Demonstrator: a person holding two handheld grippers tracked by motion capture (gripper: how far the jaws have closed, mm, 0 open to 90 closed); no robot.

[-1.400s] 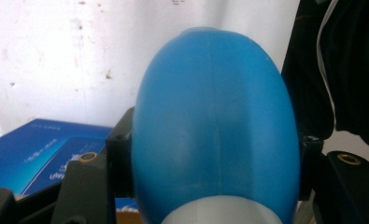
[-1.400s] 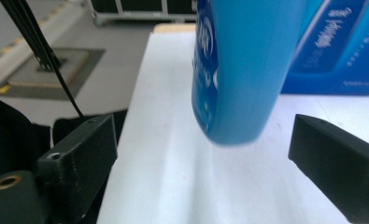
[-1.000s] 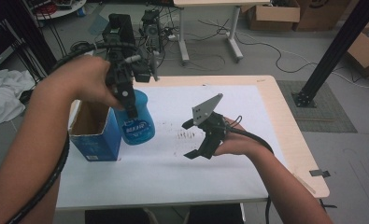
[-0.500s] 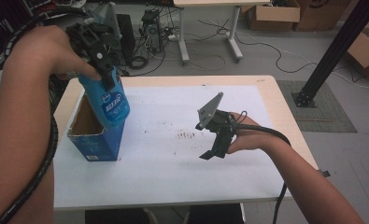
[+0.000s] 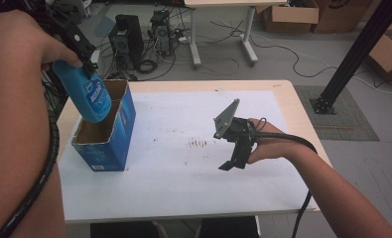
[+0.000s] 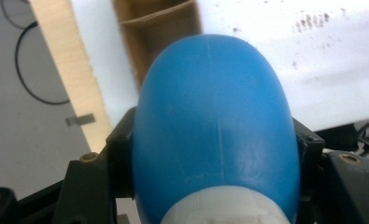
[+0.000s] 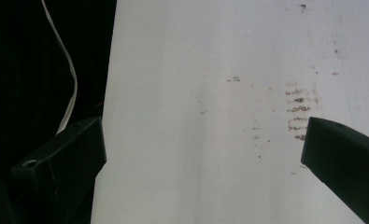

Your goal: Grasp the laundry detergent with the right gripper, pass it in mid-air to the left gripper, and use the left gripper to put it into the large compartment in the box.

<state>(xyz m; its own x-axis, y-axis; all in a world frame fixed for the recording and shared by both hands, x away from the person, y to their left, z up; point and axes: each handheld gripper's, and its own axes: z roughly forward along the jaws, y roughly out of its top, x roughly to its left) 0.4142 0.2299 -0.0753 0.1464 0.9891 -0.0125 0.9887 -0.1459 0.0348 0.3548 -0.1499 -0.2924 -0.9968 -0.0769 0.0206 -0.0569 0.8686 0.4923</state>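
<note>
The left gripper (image 5: 84, 54) pinches a blue plastic bottle (image 5: 87, 91) near its white cap end, and in the left gripper view the black jaws press against both sides of the bottle's (image 6: 215, 126) rounded body just above the white collar. In the high view the bottle hangs tilted, its bottom pointing down and toward the right, over the open top of a blue cardboard box (image 5: 106, 144). The bottle's lower end sits at about the level of the box's rim, above the nearer compartment; whether it touches the cardboard cannot be told. The box stands upright near the left edge of the table (image 5: 288, 96), on the white sheet (image 5: 183, 178) that covers most of the tabletop, and a brown cardboard divider splits its inside into two compartments, which also shows past the bottle in the left gripper view. The right gripper (image 5: 233, 158) is held well apart from the box, over the right middle of the sheet, its grey three-cornered plate rising at the top and its jaws angled down toward the sheet. In the right gripper view its two black jaws stand wide apart with nothing between them, above a patch of small brown marks (image 7: 299, 109) on the white surface.
</note>
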